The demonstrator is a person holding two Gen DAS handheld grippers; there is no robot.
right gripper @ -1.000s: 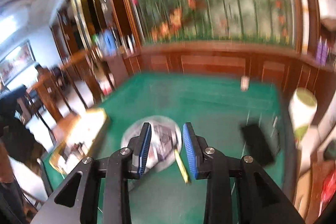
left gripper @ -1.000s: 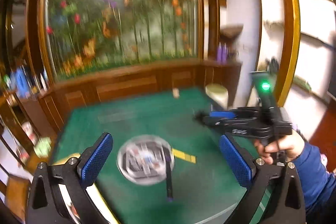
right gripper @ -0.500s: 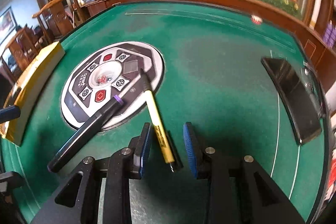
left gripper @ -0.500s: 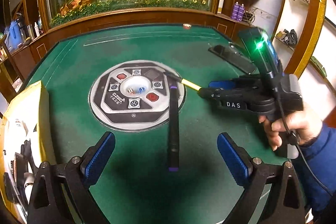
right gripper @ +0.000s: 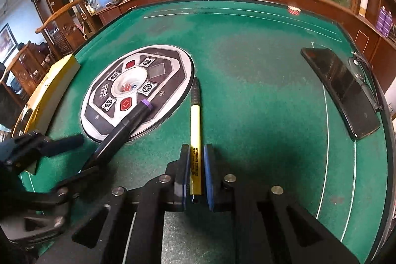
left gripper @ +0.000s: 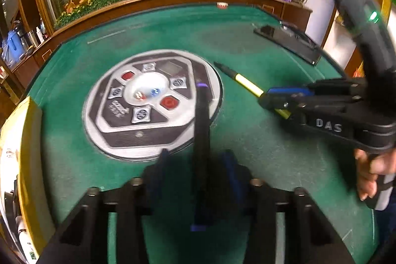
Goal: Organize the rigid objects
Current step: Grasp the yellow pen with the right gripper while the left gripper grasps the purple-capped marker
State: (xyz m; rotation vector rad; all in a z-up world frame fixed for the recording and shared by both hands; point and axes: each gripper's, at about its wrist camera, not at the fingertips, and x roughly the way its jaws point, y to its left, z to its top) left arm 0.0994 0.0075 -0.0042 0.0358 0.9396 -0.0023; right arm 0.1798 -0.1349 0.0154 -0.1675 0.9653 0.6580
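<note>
Green felt counter [right gripper: 247, 66], middle: right gripper [right gripper: 195, 175] clamps the yellow pen [right gripper: 195, 125]. Left gripper [left gripper: 198, 175] is closing around the black marker [left gripper: 201, 140]; I'd let it seat before lifting.

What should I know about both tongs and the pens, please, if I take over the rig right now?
Right tongs: shut on the yellow-barrelled pen with black tip, which lies on the green felt table.
Left tongs: jaws closing around the black marker with purple cap, pads not yet pressing; its capped end rests on the round grey dice console.
Black smartphone lies near the table's right edge; yellow box at the left edge.
Done: one pen gripped. Left: finish the marker grasp, lift both, put them away.
</note>
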